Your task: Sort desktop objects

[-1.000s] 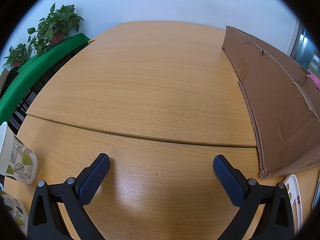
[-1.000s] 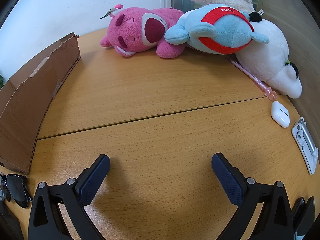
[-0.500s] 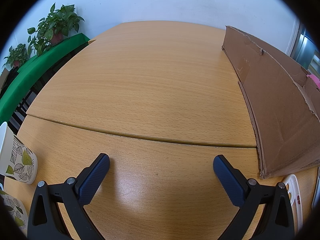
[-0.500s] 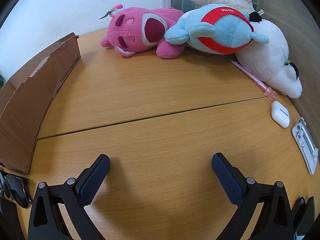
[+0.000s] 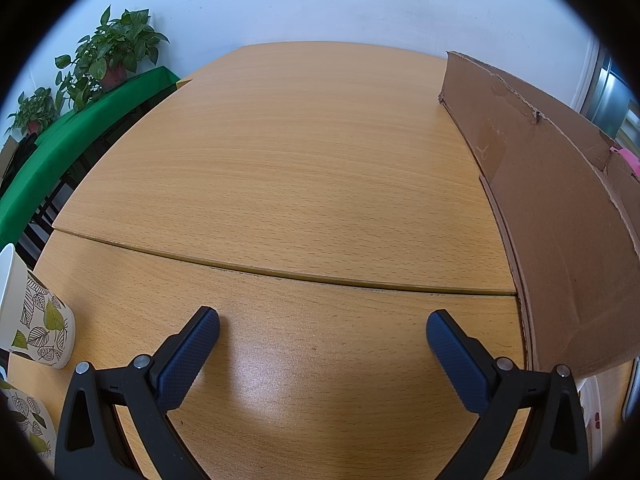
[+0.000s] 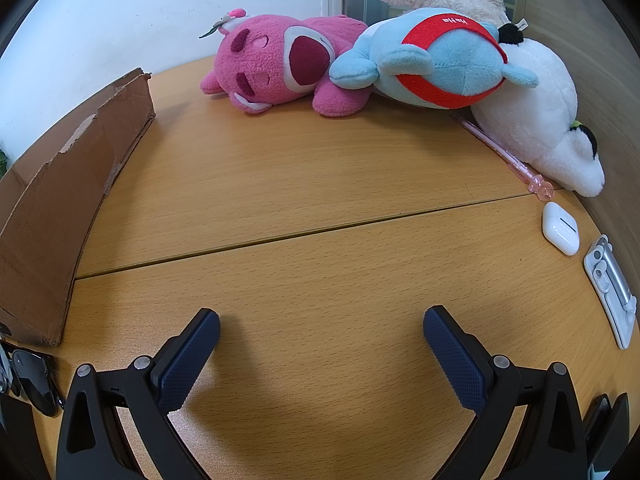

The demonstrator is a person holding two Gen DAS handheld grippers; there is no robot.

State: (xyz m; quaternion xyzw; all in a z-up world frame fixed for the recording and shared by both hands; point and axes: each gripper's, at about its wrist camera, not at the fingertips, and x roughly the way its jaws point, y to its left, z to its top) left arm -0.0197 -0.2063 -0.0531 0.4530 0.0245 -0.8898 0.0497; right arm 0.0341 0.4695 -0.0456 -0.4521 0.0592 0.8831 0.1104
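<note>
My left gripper (image 5: 322, 334) is open and empty over bare wooden desk (image 5: 288, 168). Two leaf-patterned paper cups (image 5: 36, 324) stand at its far left. A cardboard box (image 5: 560, 240) stands to its right. My right gripper (image 6: 320, 332) is open and empty over the desk (image 6: 320, 184). Ahead lie a pink plush (image 6: 280, 64), a blue and red plush (image 6: 436, 60) and a white plush (image 6: 536, 116). A pink pen (image 6: 504, 156), a white earbud case (image 6: 560, 228) and a white and grey stand (image 6: 612, 288) lie at the right. Black sunglasses (image 6: 32, 380) lie at the lower left.
The cardboard box also shows at the left of the right wrist view (image 6: 68, 184). Potted plants (image 5: 116, 52) stand on a green-covered table (image 5: 60, 152) beyond the desk's left edge. A white object (image 5: 592, 408) lies by the box's near corner. A dark object (image 6: 608, 428) sits at the lower right.
</note>
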